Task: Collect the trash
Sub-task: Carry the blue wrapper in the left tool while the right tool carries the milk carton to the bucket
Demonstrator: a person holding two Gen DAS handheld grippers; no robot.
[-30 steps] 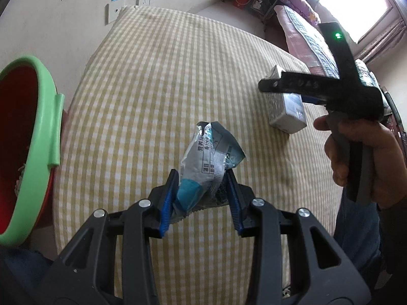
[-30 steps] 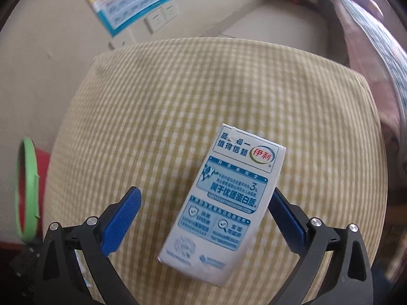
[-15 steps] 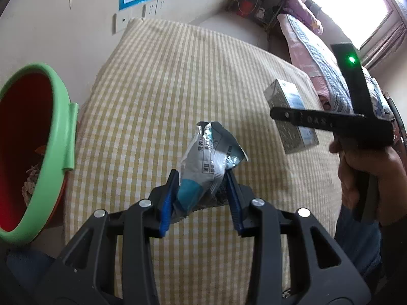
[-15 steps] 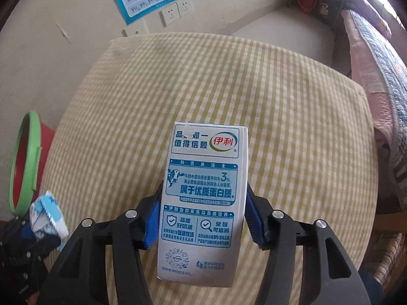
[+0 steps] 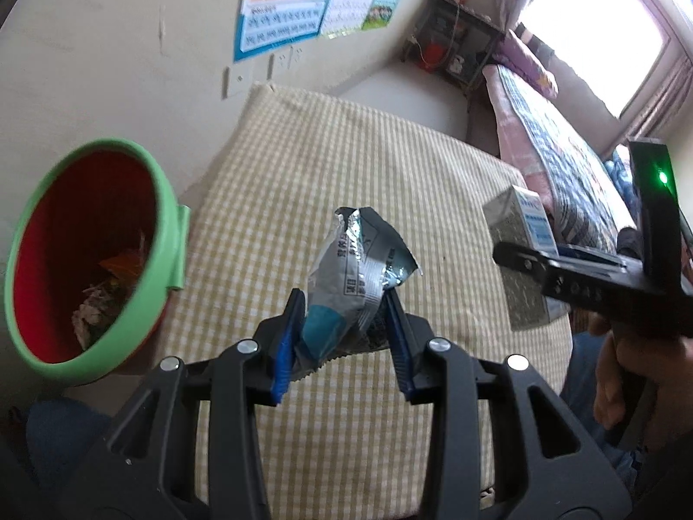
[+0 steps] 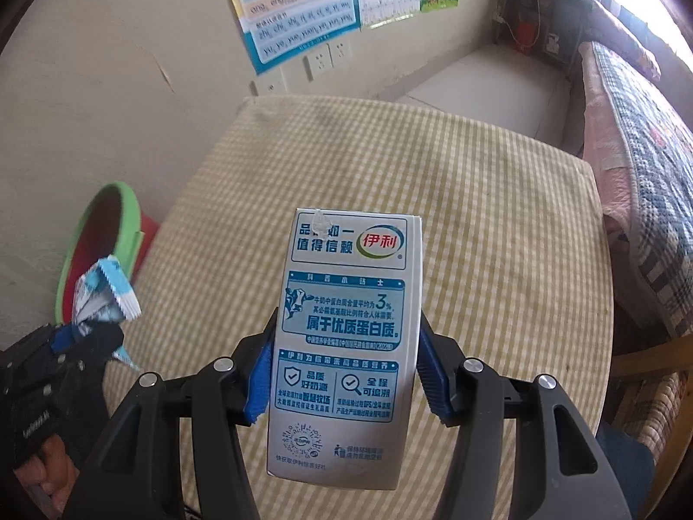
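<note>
My left gripper (image 5: 342,342) is shut on a crumpled silver and blue snack wrapper (image 5: 355,273), held above the checked table (image 5: 346,164). The wrapper also shows in the right wrist view (image 6: 104,299). My right gripper (image 6: 342,372) is shut on a white and blue milk carton (image 6: 346,325), lifted off the table. The carton also shows at the right of the left wrist view (image 5: 519,255). A red bin with a green rim (image 5: 86,251) stands on the floor left of the table, with some trash inside. It also shows in the right wrist view (image 6: 104,238).
The table stands against a beige wall with posters (image 6: 299,4) and sockets (image 6: 320,60). A bed with a patterned quilt (image 6: 641,138) runs along the right. A dark shelf (image 5: 454,47) stands in the far corner by the window.
My right gripper closed on the milk carton and lifted it off the table. Both grippers rose, and the left one swung towards the bin with the wrapper.
</note>
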